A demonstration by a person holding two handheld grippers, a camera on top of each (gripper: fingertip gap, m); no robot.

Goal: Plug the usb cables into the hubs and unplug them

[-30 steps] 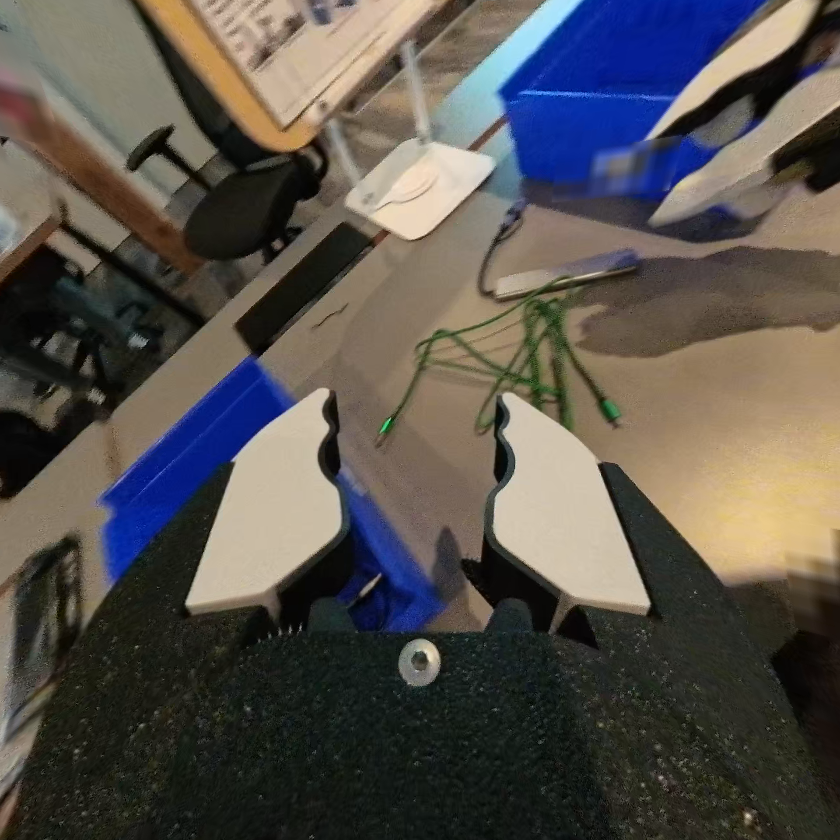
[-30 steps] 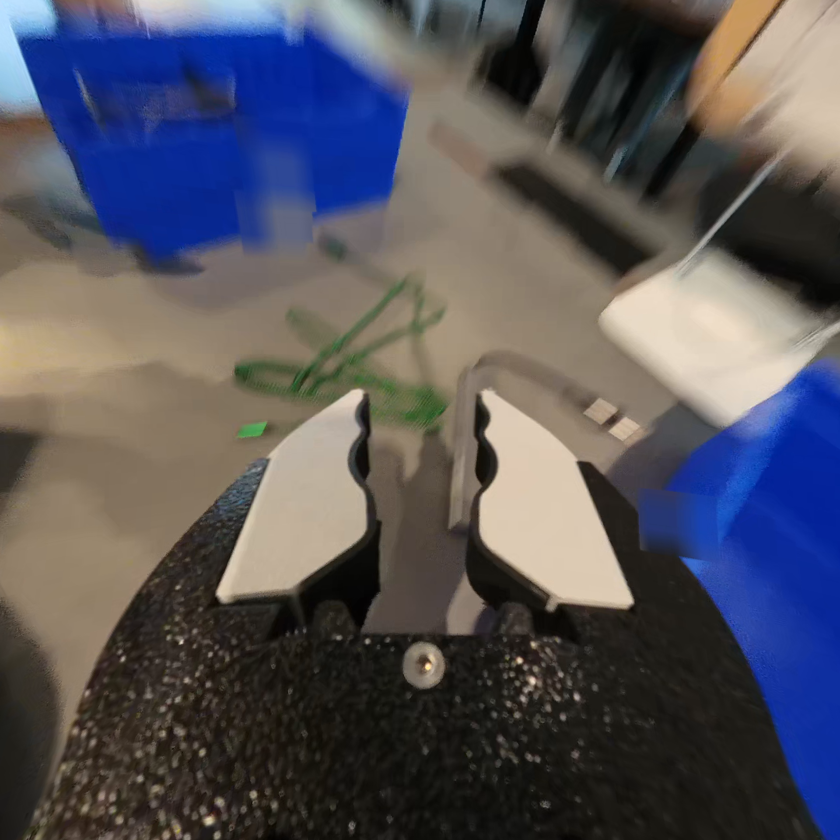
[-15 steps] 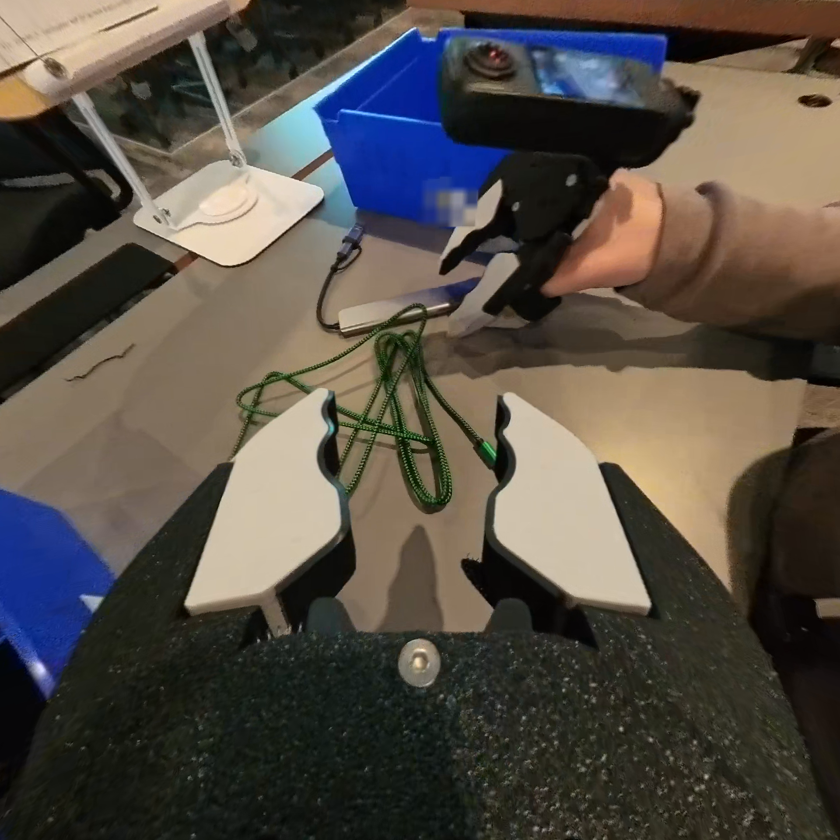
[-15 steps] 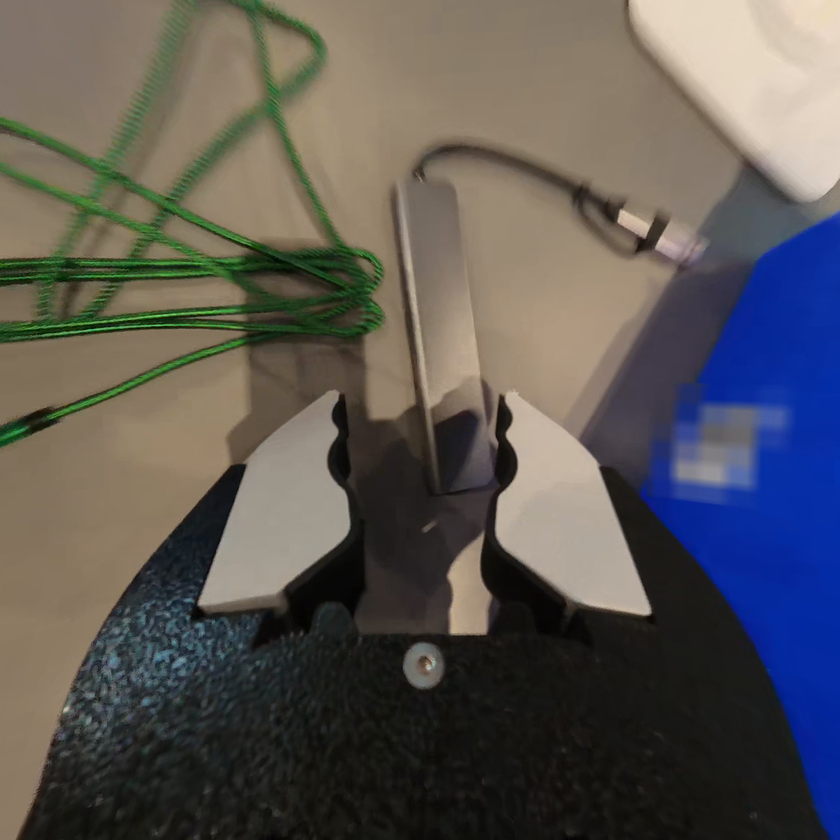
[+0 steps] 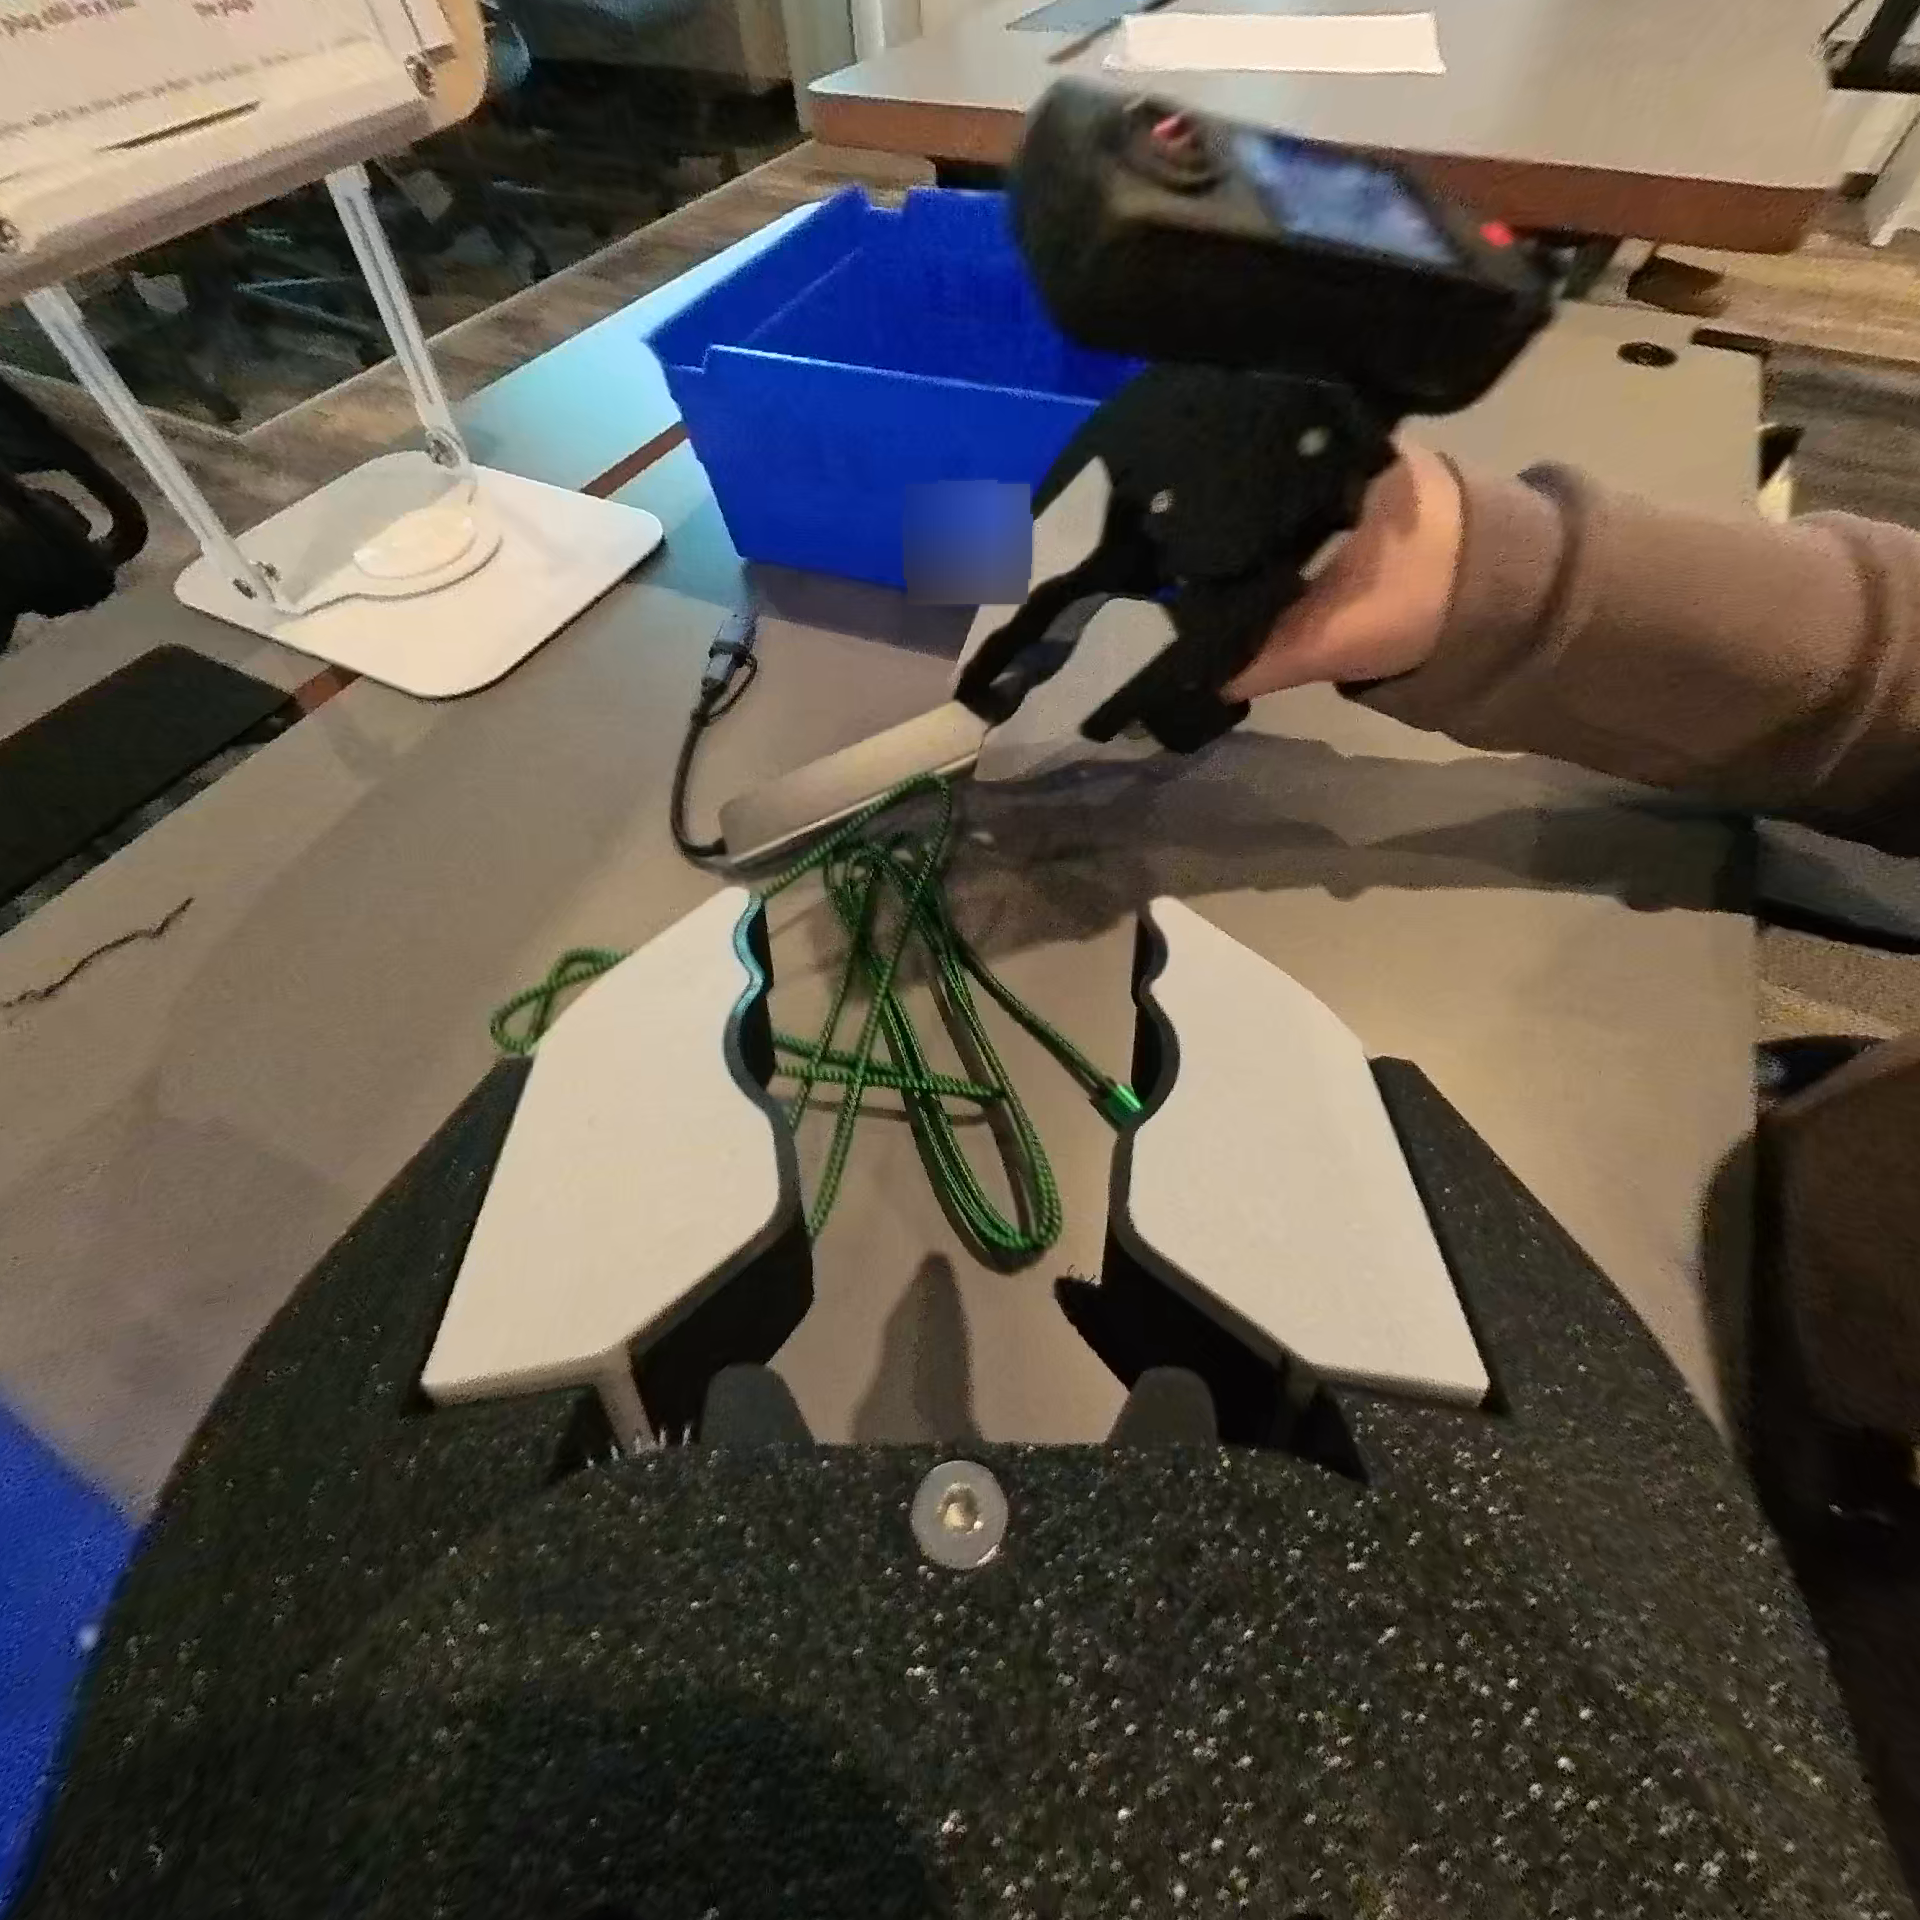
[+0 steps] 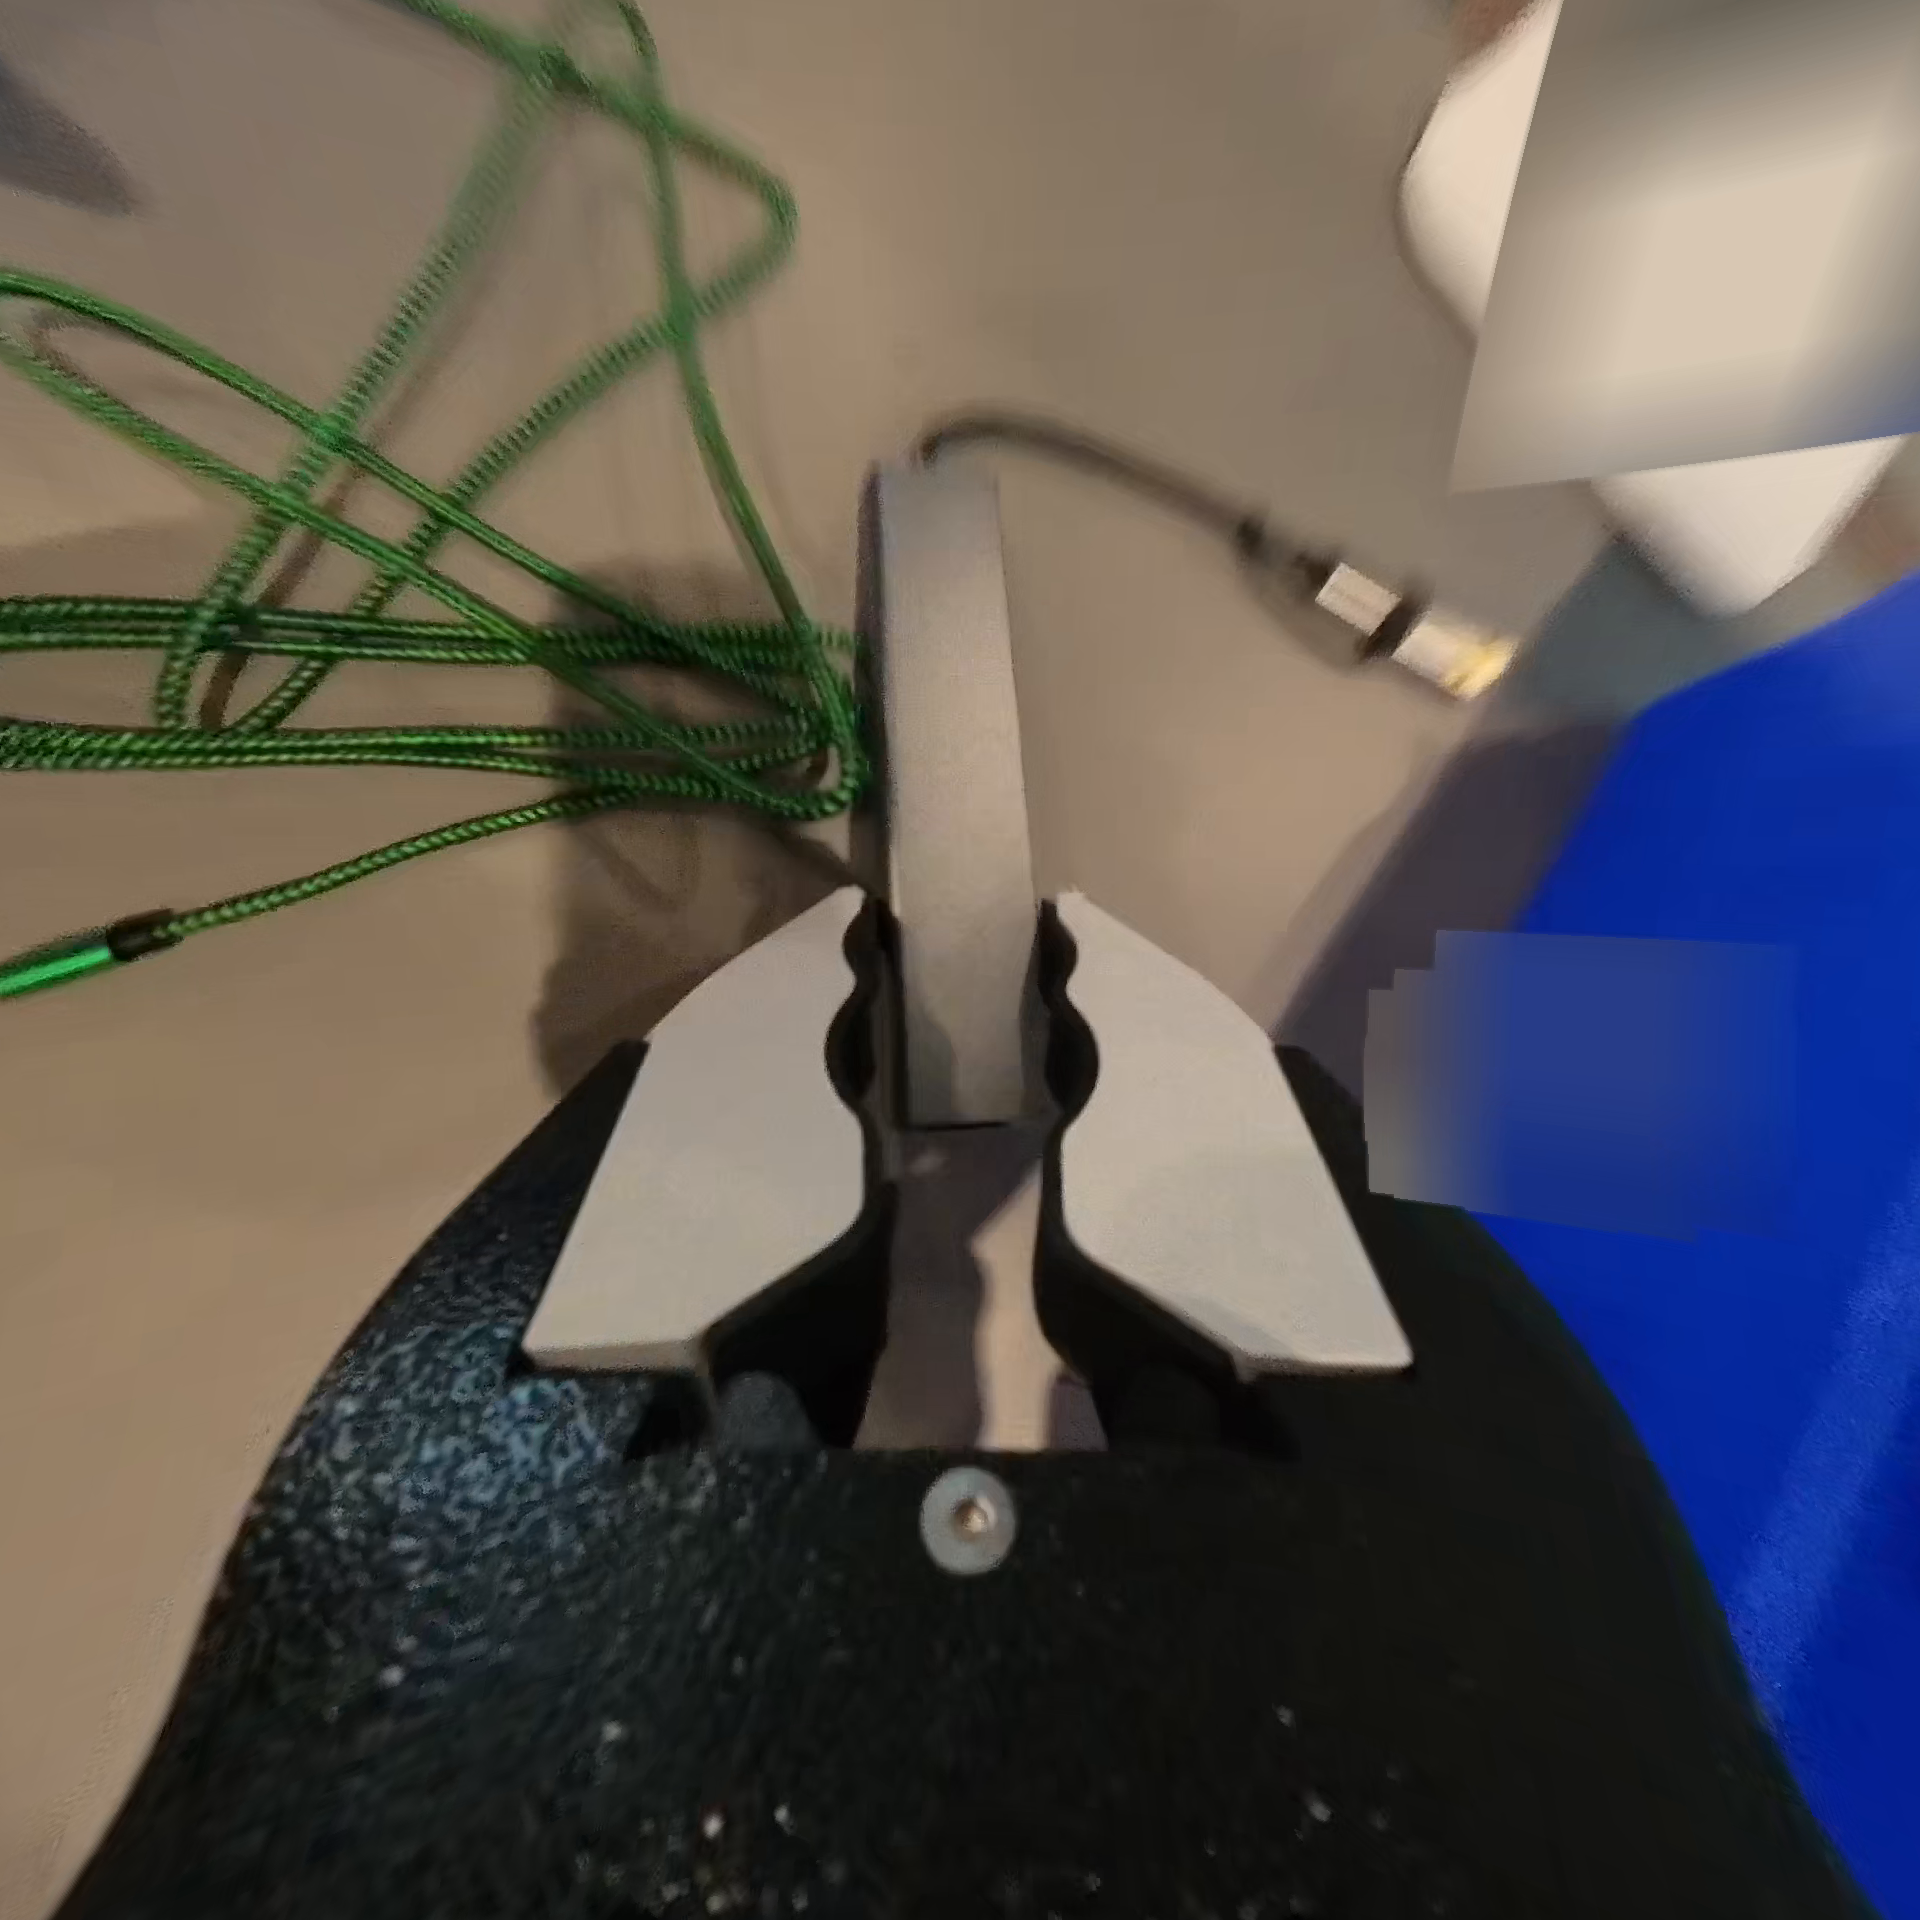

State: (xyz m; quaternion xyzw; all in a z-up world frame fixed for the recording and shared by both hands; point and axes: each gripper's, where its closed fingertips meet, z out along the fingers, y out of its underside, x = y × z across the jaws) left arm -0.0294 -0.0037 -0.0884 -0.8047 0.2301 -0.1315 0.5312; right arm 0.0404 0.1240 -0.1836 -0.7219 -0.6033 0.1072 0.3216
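A slim grey usb hub [image 6: 945, 675] lies on the grey table, with its short black lead ending in a metal plug [image 6: 1382, 613]. My right gripper [image 6: 956, 914] is shut on the hub's near end; in the left wrist view the hub [image 5: 852, 779] tilts with that end raised by the right gripper [image 5: 1039, 707]. A tangled green braided usb cable [image 5: 914, 1091] lies against the hub's side. Its green plug [image 5: 1117, 1101] rests by my right finger. My left gripper [image 5: 951, 935] is open and empty, low over the cable loops. Another view of the cable [image 6: 416, 675] shows a green plug [image 6: 62, 966] at the left.
A blue bin [image 5: 883, 416] stands just behind the hub and beside the right gripper [image 6: 1662, 935]. A white stand base [image 5: 416, 561] with clear legs sits at the back left. A second blue bin's corner [image 5: 42, 1558] is at the near left. A person's sleeve [image 5: 1662, 665] reaches in from the right. The grippers' ends are close to 20 centimeters from one another.
My right gripper has narrowed from open to shut on the hub's end and tipped it up. My left gripper has moved in closer over the green cable, still open.
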